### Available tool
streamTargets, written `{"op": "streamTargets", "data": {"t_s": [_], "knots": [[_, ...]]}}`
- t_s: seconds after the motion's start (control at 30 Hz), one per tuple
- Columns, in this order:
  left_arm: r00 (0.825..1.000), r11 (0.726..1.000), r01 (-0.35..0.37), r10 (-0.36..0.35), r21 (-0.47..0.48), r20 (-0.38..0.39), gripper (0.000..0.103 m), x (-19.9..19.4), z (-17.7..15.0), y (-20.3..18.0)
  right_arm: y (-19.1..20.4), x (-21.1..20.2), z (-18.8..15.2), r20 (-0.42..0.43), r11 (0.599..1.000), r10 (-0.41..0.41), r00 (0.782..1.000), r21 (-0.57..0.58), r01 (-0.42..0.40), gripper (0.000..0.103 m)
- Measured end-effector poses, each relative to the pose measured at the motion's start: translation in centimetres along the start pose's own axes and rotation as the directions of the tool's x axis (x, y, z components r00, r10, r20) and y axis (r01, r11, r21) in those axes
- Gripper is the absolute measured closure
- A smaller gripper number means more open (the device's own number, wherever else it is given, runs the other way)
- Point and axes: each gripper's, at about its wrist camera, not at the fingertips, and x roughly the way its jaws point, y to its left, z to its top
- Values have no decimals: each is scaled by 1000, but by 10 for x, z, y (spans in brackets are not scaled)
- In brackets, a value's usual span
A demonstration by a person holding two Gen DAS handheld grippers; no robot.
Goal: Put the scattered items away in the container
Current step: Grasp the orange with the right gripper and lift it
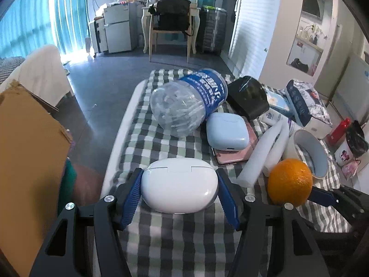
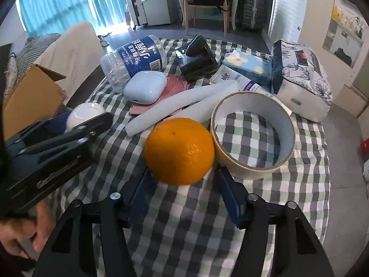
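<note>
Both claws grip: our left gripper [image 1: 180,184] clamps the white case [image 1: 179,185], our right gripper [image 2: 182,173] pinches the orange [image 2: 180,151], its blue pads touching either flank. Only our right view shows the tape roll [image 2: 253,133] whole, touching the orange's right side, and a bare hand [image 2: 20,233] under the left gripper [image 2: 69,124]. Our left view alone shows the cardboard box [image 1: 27,150] large, left of the white case. Behind the orange lie a foam strip [image 2: 180,106], a blue case [image 2: 145,90] and a bottle [image 2: 136,60] on its side. A checked cloth [image 2: 189,219] covers the table; beyond stand a chair [image 1: 170,30], fridge [image 1: 117,30] and teal curtains [image 1: 25,18]. We cannot see into the box.
</note>
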Motion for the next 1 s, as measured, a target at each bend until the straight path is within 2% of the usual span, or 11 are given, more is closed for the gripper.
{"op": "streamTargets", "data": {"t_s": [0.07,0.2,0.23,0.33,0.77,1.0], "knots": [[1000,1000,2,-2,-3,10,40,-6,0,3,0,2,2,-5,1000,18,1000,3,-18,30],[1000,1000,13,-12,-24,26,40,-20,2,9,6,8,9,-8,1000,21,1000,-4,-21,30],[999,1000,15,-14,-27,29,40,-24,2,11,7,10,11,-8,1000,9,1000,-5,-9,30],[999,999,16,-15,-33,40,40,-34,1,15,8,12,13,-2,998,-54,999,-24,54,47],[997,999,11,-7,-47,77,40,-61,3,17,11,-4,5,13,1000,-23,1000,-11,23,48],[995,999,-1,7,-54,102,40,-85,4,17,18,-33,7,63,1000,-26,998,-15,27,48]]}}
